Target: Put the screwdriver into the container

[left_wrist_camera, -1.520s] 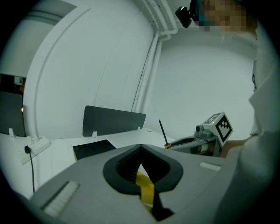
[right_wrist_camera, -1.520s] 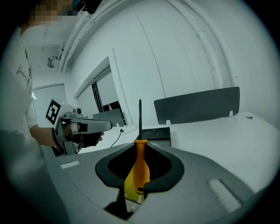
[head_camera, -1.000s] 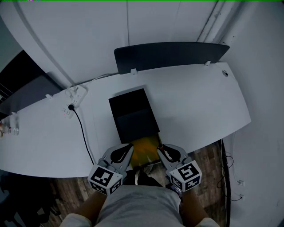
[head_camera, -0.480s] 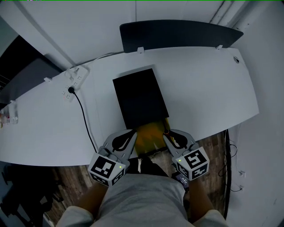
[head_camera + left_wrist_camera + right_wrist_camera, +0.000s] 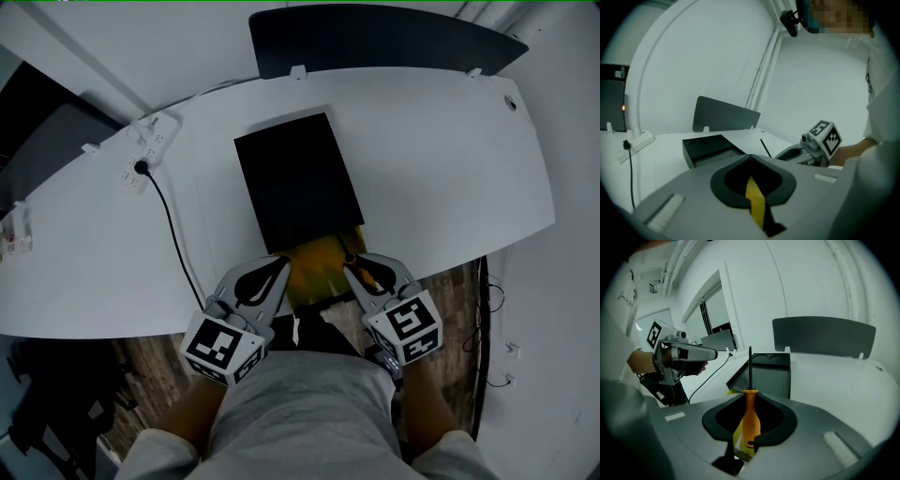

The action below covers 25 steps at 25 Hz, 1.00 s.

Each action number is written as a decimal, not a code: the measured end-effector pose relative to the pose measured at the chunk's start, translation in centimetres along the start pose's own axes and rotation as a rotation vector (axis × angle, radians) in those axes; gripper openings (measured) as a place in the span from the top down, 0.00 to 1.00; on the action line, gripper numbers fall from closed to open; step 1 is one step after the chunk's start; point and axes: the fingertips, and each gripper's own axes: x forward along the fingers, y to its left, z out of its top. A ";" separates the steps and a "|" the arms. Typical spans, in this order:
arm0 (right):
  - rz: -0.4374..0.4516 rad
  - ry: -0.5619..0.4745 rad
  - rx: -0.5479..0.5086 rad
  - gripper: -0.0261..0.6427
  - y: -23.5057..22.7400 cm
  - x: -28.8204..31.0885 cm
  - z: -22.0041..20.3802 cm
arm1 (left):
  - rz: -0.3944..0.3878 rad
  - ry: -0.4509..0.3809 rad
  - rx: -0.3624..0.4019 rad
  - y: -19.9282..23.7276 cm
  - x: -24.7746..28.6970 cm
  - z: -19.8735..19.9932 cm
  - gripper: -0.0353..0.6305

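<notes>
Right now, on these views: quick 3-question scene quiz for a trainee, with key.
1. True or false: the screwdriver already lies in the container.
2. The right tongs grip: A a cable; B the screwdriver's handle; C nothing.
3. Fill in: the left tongs pinch a thin ___ strip.

Key: 1 false; 2 B; 3 yellow.
</notes>
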 end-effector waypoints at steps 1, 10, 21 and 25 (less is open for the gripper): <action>0.002 0.006 -0.004 0.83 0.0 0.2 -0.1 | 0.004 0.000 -0.004 0.2 0.0 -0.1 0.95; 0.019 0.069 -0.039 0.83 0.2 2.1 -1.7 | 0.030 0.008 -0.031 1.5 -0.2 -1.1 0.95; 0.038 0.192 -0.154 0.83 0.5 4.3 -4.5 | 0.049 0.040 -0.050 2.5 -0.3 -2.8 0.95; 0.050 0.243 -0.226 0.83 0.7 5.0 -5.6 | 0.061 0.044 -0.062 3.0 -0.5 -3.2 0.95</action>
